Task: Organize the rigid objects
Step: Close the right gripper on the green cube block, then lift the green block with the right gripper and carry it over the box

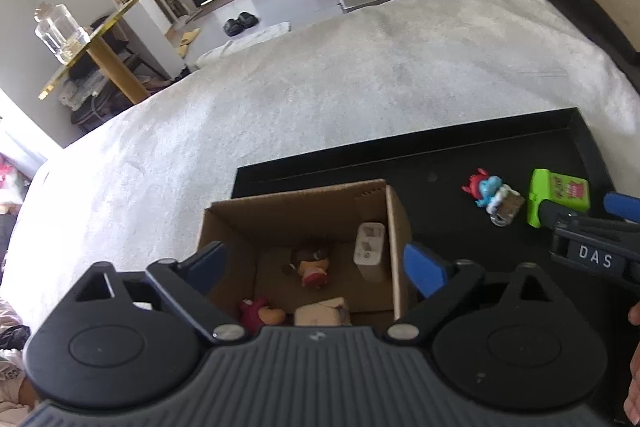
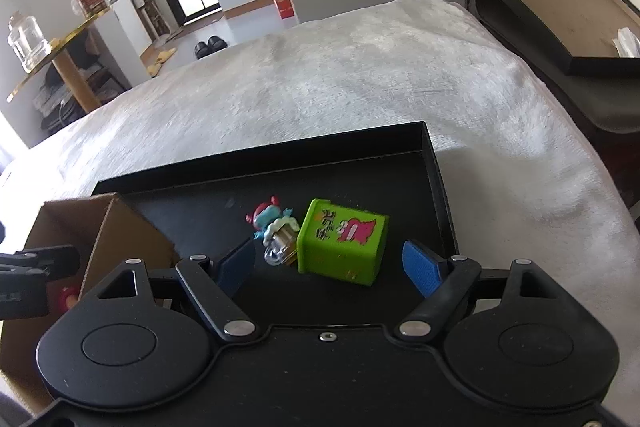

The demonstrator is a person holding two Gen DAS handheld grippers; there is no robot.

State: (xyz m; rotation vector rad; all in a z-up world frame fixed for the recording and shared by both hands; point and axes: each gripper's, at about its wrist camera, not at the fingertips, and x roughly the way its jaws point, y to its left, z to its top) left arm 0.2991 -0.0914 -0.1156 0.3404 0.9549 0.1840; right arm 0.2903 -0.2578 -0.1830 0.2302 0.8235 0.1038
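Note:
A cardboard box [image 1: 398, 227] stands on a black tray [image 1: 440, 155] on the bed. Inside it lie a white charger block [image 1: 370, 245], a small doll figure [image 1: 314, 263], a red toy [image 1: 256, 311] and a tan block [image 1: 322, 313]. My left gripper [image 1: 316, 267] hangs open over the box with nothing between its pads. On the tray to the right lie a green cube [image 2: 344, 241] and a blue and red figurine [image 2: 276, 231]. My right gripper [image 2: 334, 267] is open, its blue pads either side of the green cube and apart from it.
The tray rests on a white fluffy blanket [image 1: 320, 75]. A gold side table with a glass jar [image 1: 60, 31] stands at the left. A dark bed frame [image 2: 560, 27] runs along the right. The box's side wall [image 2: 120, 239] is left of the right gripper.

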